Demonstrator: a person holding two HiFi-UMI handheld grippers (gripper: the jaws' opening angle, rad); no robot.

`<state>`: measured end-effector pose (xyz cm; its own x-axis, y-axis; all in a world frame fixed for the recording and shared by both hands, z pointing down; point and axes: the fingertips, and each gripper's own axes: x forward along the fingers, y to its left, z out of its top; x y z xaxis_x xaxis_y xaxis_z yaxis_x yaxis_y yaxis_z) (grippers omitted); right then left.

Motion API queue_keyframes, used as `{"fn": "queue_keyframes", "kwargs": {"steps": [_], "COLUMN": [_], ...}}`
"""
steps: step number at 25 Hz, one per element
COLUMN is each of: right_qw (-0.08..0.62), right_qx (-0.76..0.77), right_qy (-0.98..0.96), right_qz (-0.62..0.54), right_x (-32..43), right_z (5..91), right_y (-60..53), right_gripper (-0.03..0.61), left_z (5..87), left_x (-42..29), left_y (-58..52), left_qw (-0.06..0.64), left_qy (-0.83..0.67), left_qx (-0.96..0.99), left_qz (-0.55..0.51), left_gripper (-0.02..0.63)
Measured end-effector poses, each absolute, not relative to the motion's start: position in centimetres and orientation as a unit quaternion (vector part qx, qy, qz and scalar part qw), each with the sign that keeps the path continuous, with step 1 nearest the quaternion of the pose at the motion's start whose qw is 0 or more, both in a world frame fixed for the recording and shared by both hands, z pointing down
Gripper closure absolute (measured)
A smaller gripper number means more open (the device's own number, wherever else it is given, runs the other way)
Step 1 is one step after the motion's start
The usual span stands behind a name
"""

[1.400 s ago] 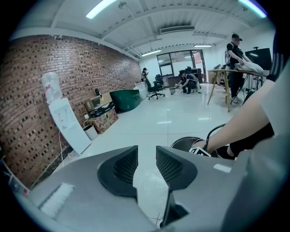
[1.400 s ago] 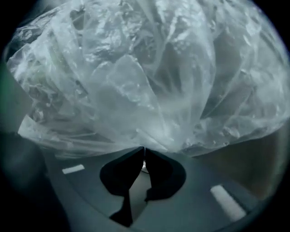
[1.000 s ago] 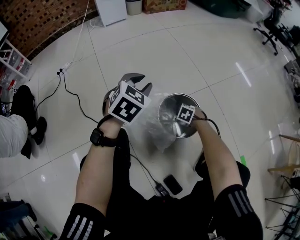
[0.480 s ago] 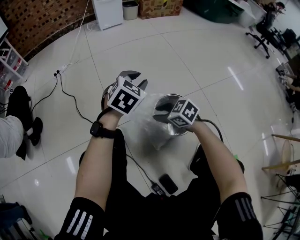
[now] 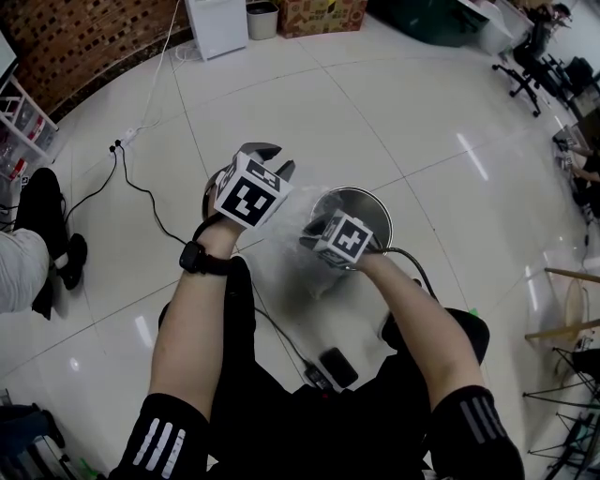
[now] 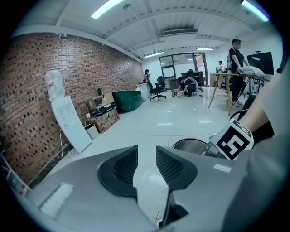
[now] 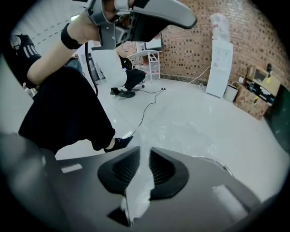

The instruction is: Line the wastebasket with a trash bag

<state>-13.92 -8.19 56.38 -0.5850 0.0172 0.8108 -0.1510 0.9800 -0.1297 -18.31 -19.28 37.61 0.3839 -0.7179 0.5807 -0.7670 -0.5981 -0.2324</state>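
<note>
The bag (image 5: 292,246), a clear film, was held up between the two grippers, above and just to the left of the basket (image 5: 371,208), which stood open on the floor (image 5: 422,112). No part of the film could be seen turned over the rim, so the lining was judged not yet done.

The left gripper (image 6: 147,156) was kept narrow, with pale film running down between its pads and apparently pinched there. The jaws of the right gripper (image 7: 145,156) had just been closing, and a bunched strip of the film was seen nipped between them.

Several faults could be expected from here:
- The thin film could be pulled out of either grip if the grippers were drawn apart quickly.
- It could be stretched or torn if it were dragged over the metal rim.
- The mouth would not be opened if both layers had been caught together by one gripper.
- The light basket could be tipped or pushed aside by a sideways tug.
- The cable (image 5: 141,187) and the phone (image 5: 339,367) on the floor could be snagged or stepped on.

No brand or wording could be read. Only black-and-white square markers were shown on the grippers' cubes, and the print on the box (image 5: 323,11) was too small to be made out.
</note>
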Motion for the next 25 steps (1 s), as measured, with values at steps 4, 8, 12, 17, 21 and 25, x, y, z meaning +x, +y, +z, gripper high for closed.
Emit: {"fn": "queue_keyframes", "kwargs": {"steps": [4, 8, 12, 17, 21, 25], "right_qw": [0.447, 0.441, 0.429, 0.41, 0.406, 0.419], "right_qx": [0.073, 0.113, 0.164, 0.228, 0.266, 0.276], "right_qy": [-0.889, -0.889, -0.887, -0.88, -0.87, -0.856], "right_qz": [0.065, 0.053, 0.049, 0.07, 0.094, 0.123], "right_x": [-12.9, -9.3, -4.4, 1.6, 6.0, 8.9], "right_z": [54.3, 51.1, 48.2, 46.0, 45.8, 47.4], "right_y": [-9.4, -11.2, -13.3, -15.5, -16.4, -16.7], "right_gripper": [0.571, 0.571, 0.571, 0.571, 0.571, 0.571], "left_z": [37.8, 38.2, 38.8, 39.8, 41.4, 43.5], "left_x": [-18.1, -17.1, -16.0, -14.4, -11.9, -8.3], "left_y": [-19.2, -19.3, -19.1, -18.6, -17.3, -16.0], "left_qw": [0.037, 0.038, 0.034, 0.03, 0.031, 0.017], "left_qy": [-0.441, -0.431, -0.414, -0.38, -0.331, -0.266], "left_qx": [0.834, 0.838, 0.841, 0.847, 0.858, 0.866], "left_qz": [0.33, 0.333, 0.345, 0.37, 0.392, 0.423], "left_gripper": [0.495, 0.495, 0.495, 0.495, 0.497, 0.497]}}
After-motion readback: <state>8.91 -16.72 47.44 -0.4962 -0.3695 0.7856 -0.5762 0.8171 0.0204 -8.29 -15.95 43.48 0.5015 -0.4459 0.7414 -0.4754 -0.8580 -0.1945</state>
